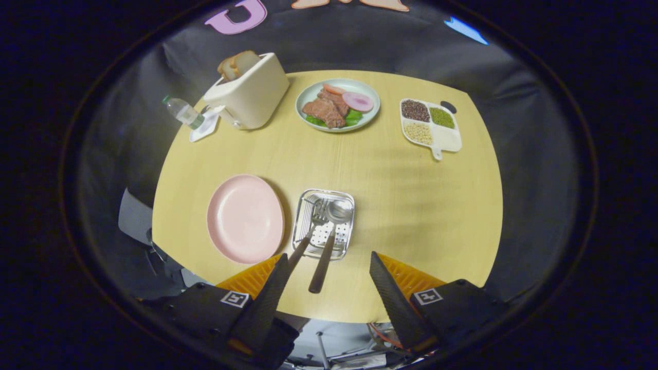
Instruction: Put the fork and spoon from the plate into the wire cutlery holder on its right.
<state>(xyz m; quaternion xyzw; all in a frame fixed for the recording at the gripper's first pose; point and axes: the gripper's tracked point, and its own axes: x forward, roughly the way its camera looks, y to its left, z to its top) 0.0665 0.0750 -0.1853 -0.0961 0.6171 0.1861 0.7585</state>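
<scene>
My claw (329, 264): fingers spread, gripping nothing.
Fork (309, 229) and spoon (330, 237): just ahead of me, heads in the wire cutlery holder (348, 226), handles sticking out toward my fingers.
Plate (245, 218): bare, left of the holder.

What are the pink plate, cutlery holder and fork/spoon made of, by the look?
Plate: matte, probably plastic or ceramic. Cutlery holder: shiny wire, likely steel. Fork and spoon: bright metal heads, dark handles of unclear material, both resting in the holder. Gripper open, holding nothing.
</scene>
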